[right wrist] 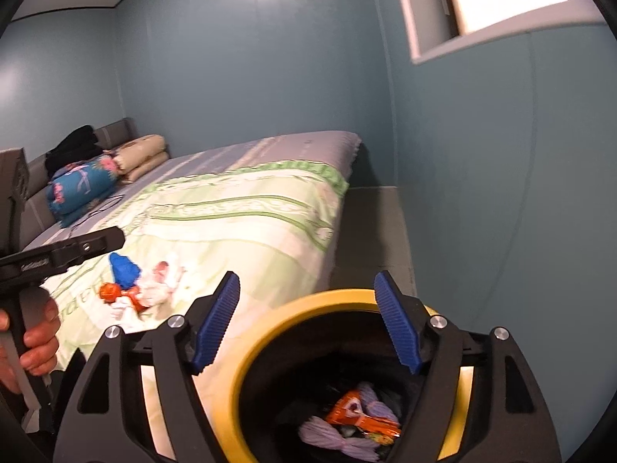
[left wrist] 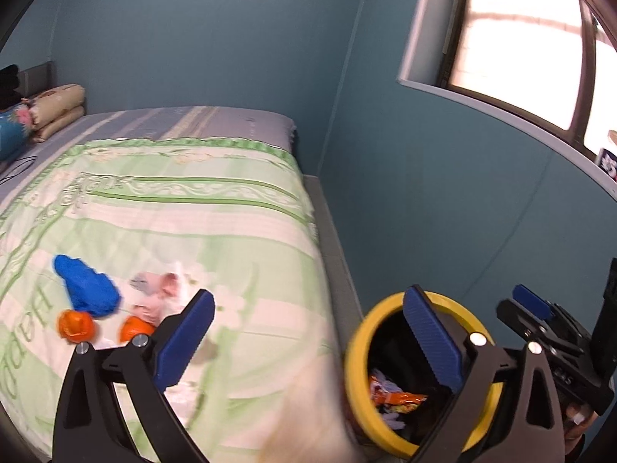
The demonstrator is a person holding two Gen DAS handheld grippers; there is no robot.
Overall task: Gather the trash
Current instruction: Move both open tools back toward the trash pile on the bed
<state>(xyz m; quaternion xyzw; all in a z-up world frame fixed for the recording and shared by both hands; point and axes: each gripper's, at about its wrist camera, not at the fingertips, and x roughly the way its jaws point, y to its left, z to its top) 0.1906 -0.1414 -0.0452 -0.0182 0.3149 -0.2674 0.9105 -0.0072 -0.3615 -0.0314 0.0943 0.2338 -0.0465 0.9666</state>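
- Now we see, largest first, the bed (right wrist: 246,208) filling the left of both views, under a pale green patterned cover and standing along a blue-green wall (left wrist: 216,38) with a bright window (left wrist: 516,50) at the upper right.
- At the head of the bed we see folded blankets (right wrist: 112,169) and something dark piled against a grey headboard (right wrist: 115,131).
- Beside the bed on the floor stands a bin (right wrist: 293,308) with a yellow rim and a dark inside; in it we see an orange wrapper (right wrist: 358,413) and pale purple scraps (right wrist: 327,432).
- Our right gripper (right wrist: 306,324) hangs over the bin's mouth with its blue pads spread and nothing between them.
- Our left gripper (left wrist: 308,337) is spread wide as well, empty, one pad over the cover and the other over the bin's rim; from the right wrist we see a hand (right wrist: 34,343) around its handle.
- The trash (left wrist: 115,301) left to collect lies on the cover near the foot of the bed: a blue crumpled piece (left wrist: 86,285), two orange pieces (left wrist: 75,324) touching it, and pinkish-white crumpled paper (left wrist: 158,293) just beside.
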